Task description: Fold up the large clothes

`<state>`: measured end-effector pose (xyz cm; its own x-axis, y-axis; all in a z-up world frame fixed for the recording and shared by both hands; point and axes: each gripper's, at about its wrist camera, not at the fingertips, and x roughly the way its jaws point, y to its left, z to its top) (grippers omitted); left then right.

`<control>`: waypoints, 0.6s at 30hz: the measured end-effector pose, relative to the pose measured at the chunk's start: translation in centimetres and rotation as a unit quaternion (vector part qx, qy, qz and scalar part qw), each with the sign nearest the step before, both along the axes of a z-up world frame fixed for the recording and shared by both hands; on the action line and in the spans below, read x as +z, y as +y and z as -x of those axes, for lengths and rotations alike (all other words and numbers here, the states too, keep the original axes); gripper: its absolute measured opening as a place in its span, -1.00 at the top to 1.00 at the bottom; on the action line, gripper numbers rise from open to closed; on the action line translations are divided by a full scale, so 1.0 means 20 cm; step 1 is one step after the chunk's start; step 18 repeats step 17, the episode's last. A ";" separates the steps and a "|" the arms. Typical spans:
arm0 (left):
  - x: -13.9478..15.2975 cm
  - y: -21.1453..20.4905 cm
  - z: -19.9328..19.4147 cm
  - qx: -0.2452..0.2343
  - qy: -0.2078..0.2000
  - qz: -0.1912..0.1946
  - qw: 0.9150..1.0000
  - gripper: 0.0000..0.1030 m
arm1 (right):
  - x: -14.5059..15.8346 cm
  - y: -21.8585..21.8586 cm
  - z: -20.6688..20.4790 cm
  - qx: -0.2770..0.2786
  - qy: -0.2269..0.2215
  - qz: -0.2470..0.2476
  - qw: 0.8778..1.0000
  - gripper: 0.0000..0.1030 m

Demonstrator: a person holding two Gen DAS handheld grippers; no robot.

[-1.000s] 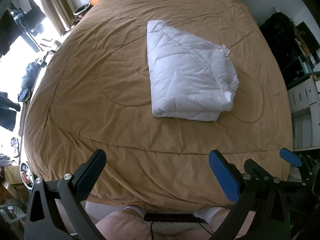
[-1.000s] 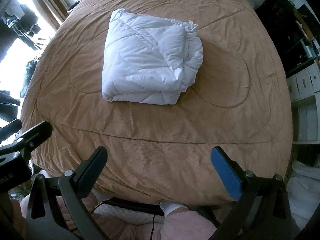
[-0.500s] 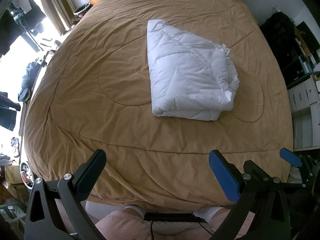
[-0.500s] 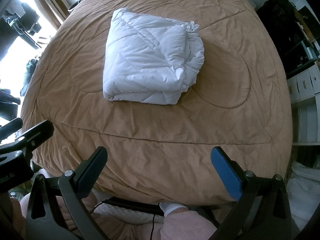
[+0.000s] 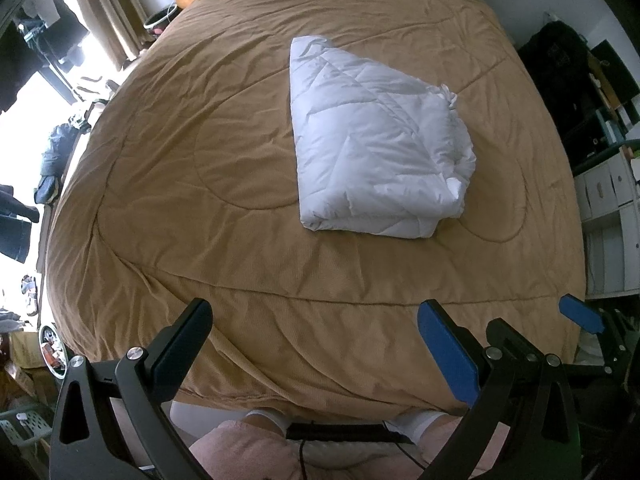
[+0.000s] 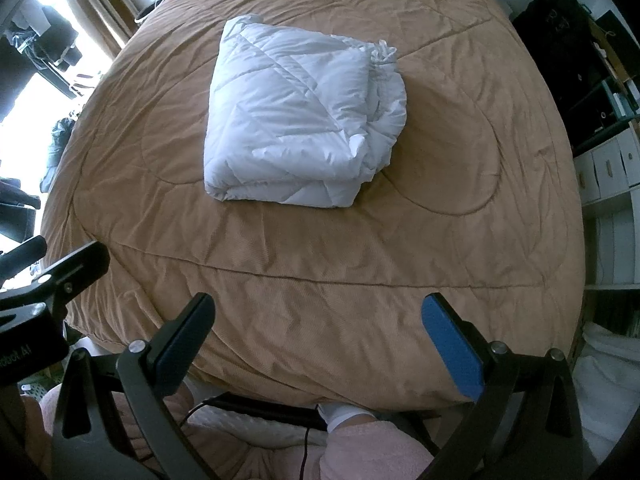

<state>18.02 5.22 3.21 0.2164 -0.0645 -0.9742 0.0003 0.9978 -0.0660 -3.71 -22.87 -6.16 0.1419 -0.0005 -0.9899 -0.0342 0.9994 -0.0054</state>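
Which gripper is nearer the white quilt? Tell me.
Right, marginally. The right gripper hangs open over the bed edge, the folded white quilt ahead, slightly left; the left gripper hangs open beside it, quilt ahead-right.

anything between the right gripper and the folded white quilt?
Nothing but bare brown bedspread. In the right wrist view, the open right gripper hangs over the bed's near edge, and the folded white quilt lies farther up, untouched.
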 end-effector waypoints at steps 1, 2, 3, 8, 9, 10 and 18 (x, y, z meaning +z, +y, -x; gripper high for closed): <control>0.00 0.00 0.00 0.000 0.000 0.000 1.000 -0.99 | 0.00 0.00 0.00 0.000 0.000 -0.001 1.000 -1.00; 0.00 0.00 0.00 0.000 0.001 0.000 1.000 -0.99 | 0.00 0.00 0.00 0.000 0.000 -0.001 1.000 -1.00; 0.00 0.00 0.00 -0.001 0.001 0.001 1.000 -0.99 | 0.00 0.00 0.00 0.000 0.000 0.000 1.000 -1.00; 0.00 0.00 0.00 -0.001 0.001 0.001 1.000 -0.99 | 0.00 0.00 0.00 0.001 0.000 0.000 1.000 -1.00; 0.00 0.00 0.00 -0.001 0.001 0.001 1.000 -0.99 | 0.00 0.00 0.00 0.000 0.000 0.000 1.000 -1.00; 0.00 0.00 0.00 -0.001 0.001 0.001 1.000 -0.99 | 0.00 0.00 0.00 0.000 0.000 0.000 1.000 -1.00; 0.00 0.00 0.00 -0.001 0.002 0.000 1.000 -0.99 | 0.00 0.00 0.01 0.000 0.000 -0.001 1.000 -1.00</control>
